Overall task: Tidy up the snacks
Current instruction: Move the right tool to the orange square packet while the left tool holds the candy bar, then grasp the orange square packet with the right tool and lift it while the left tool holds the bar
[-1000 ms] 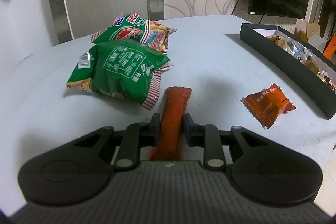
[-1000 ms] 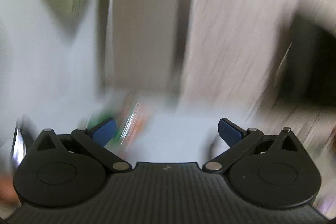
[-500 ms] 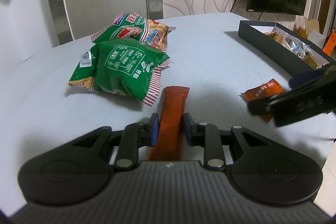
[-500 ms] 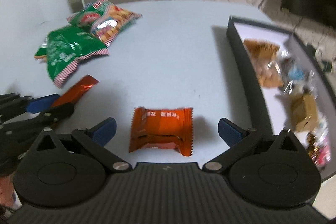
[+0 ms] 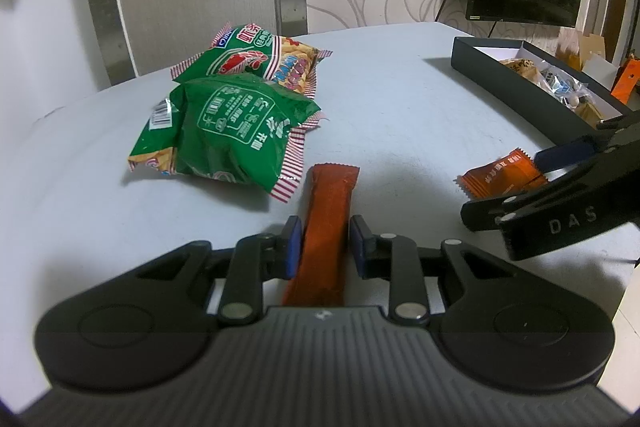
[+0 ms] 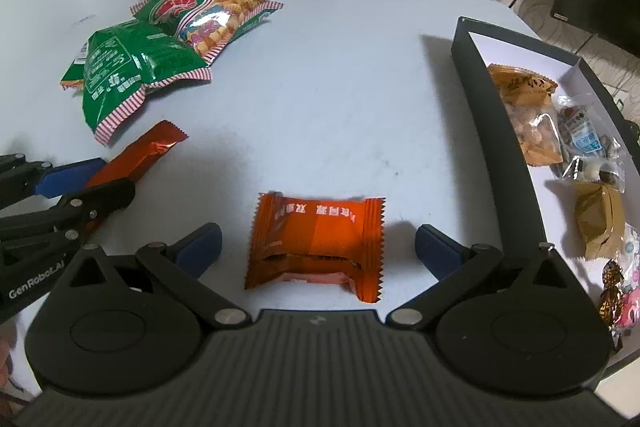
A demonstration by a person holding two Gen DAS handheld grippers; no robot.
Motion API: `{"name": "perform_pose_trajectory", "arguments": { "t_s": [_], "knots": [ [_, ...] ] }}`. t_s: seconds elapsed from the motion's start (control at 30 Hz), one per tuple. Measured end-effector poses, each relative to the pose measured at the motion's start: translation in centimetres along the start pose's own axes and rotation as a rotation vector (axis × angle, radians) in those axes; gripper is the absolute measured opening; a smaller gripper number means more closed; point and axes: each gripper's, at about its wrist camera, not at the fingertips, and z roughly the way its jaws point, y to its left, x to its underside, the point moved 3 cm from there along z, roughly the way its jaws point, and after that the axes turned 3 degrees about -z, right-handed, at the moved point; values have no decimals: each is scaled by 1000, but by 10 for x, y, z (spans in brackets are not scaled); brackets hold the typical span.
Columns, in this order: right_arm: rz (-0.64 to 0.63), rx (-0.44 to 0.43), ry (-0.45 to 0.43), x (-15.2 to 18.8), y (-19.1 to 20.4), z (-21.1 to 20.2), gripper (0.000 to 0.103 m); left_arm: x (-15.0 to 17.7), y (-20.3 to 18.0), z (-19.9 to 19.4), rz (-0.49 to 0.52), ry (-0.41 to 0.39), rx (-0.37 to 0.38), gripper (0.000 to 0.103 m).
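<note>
Only right wrist shows box [image 6: 472, 75] contents fully.

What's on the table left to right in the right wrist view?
Left gripper on the red stick pack → green snack bags → orange wrapped snack → black tray of small snacks.

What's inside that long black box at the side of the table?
The long black box holds small wrapped snacks on a white lining: a clear bag of tan puffs, a gold-brown packet and small candies. Anything beneath them is hidden.
</note>
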Motion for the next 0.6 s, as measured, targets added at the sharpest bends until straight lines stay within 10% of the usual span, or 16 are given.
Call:
{"name": "perform_pose_trajectory", "arguments": {
  "t_s": [0.13, 0.6],
  "knots": [
    [-21, -27, -19, -1, 1, -12, 61, 1, -1, 0, -2, 0, -1, 29],
    [1, -74, -30, 2, -7, -23, 51, 1, -5, -1, 14, -2, -14, 24]
  ]
}}
